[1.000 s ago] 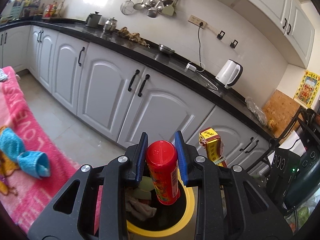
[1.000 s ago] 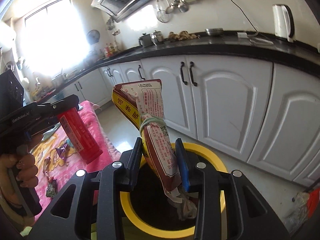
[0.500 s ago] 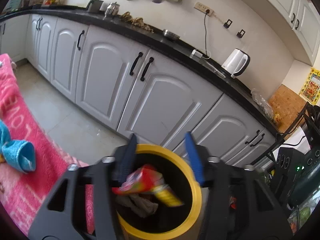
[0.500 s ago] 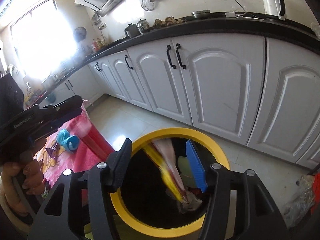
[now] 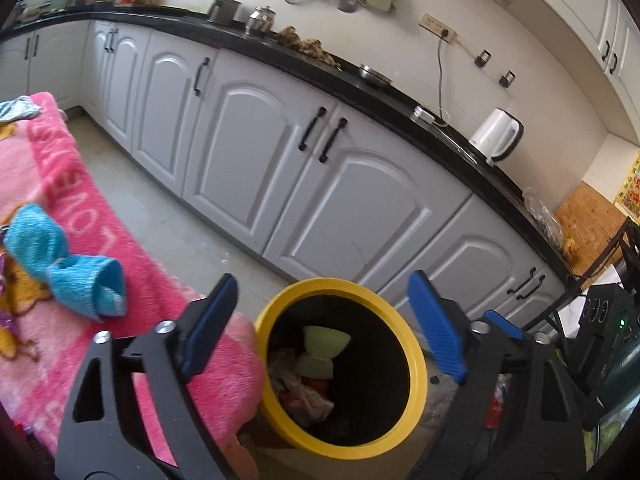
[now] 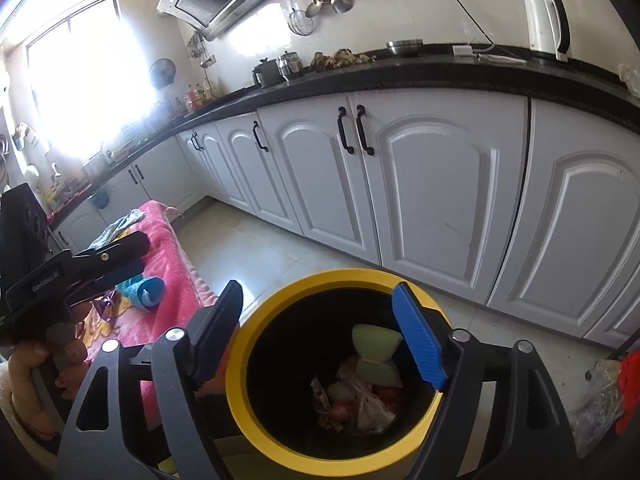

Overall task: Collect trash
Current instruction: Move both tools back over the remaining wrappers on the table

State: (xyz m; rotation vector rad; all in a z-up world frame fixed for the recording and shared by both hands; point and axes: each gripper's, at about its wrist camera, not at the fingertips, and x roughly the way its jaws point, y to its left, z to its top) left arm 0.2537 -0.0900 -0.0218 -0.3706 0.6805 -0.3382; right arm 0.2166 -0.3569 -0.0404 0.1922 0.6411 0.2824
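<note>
Left wrist view showed both the left gripper (image 5: 320, 320) and the right gripper (image 6: 320, 332) opening with nothing between their jaws above the yellow bin (image 5: 416, 364), so they probably should lift straight up and not bump its rim.

Both grippers tilt downward with jaws opening and nothing between them. The left gripper (image 5: 320, 316) spreads its jaws wide; the right gripper (image 6: 320, 332) does likewise. At the left, a hand (image 6: 44, 364) grips the left gripper's handle.

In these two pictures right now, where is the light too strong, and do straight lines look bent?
Right wrist view: the window is washed out white with glare. Both views: fisheye lens bends the counter and cupboards into curves. Bin inside is dark in both.
</note>
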